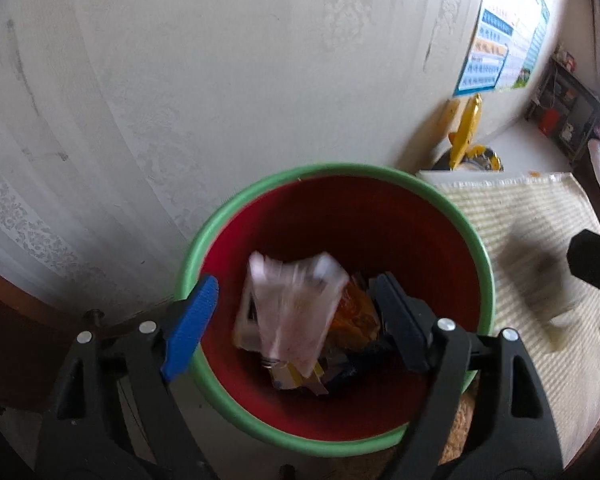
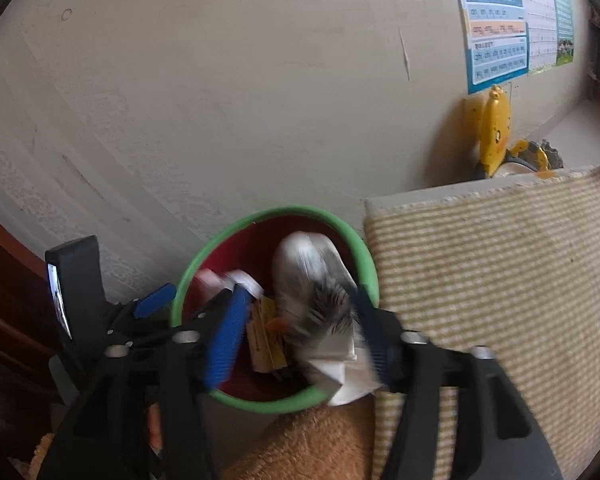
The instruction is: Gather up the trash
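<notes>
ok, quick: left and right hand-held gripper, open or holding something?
Left hand-held gripper: open above the bin, holding nothing.
Right hand-held gripper: open, blurred white trash loose between its fingers.

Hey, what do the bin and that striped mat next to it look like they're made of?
The bin looks like moulded plastic: smooth, slightly glossy red walls under a rounded green rim with an even sheen. The striped mat looks like woven textile, perhaps cotton or a coarse fibre: matte, with ribbed cream and tan rows and a fuzzy edge. Motion blur leaves both uncertain.
</notes>
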### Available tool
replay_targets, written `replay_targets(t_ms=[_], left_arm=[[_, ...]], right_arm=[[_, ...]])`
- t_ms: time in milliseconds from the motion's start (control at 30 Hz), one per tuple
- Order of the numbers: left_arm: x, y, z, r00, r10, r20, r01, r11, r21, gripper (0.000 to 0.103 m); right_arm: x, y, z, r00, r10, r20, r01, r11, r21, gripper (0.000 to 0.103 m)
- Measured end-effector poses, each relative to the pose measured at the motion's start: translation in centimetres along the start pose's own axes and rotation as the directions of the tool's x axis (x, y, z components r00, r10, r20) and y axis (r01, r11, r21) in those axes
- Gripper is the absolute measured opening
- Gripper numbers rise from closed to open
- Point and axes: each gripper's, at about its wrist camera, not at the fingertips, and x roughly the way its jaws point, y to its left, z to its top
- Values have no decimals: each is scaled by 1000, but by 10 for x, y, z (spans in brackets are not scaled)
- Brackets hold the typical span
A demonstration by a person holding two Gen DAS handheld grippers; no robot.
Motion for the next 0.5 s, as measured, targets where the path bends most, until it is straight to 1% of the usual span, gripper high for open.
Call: replay_targets(t_ms=[100,167,200,267,367,400,467,500], left_arm=[[-5,1,3,1000,11,13,-10,1000,-6,81],[-11,-3,7,999,-1,40,2,1000,-9,85],[-19,-8,9,998,-18,65,18,1000,-5,86],[-30,-19,13,994,-37,104,36,999,10,94],[-56,-47,20,979,-75,191,65,996,55,97],[-68,-58,23,971,-93,220,79,994,75,97],[-92,-77,27,957,-131,259,106,989,106,97],[-108,-87,30,947,-157,280,126,984,125,98]], right_arm=[[-11,-4,-2,999,-22,38,22,1000,7,65],[-28,-14,-5,994,-66,86,64,998,22,65],[-35,-18,-6,991,-84,104,82,996,27,68],[-55,-30,-10,981,-130,147,125,991,47,74],[-94,-50,-16,951,-212,225,197,976,88,85],[-110,-57,-19,936,-241,258,221,970,106,87],[-138,-69,-27,904,-291,314,260,956,138,89],[-147,-72,-31,893,-308,329,273,951,149,90]])
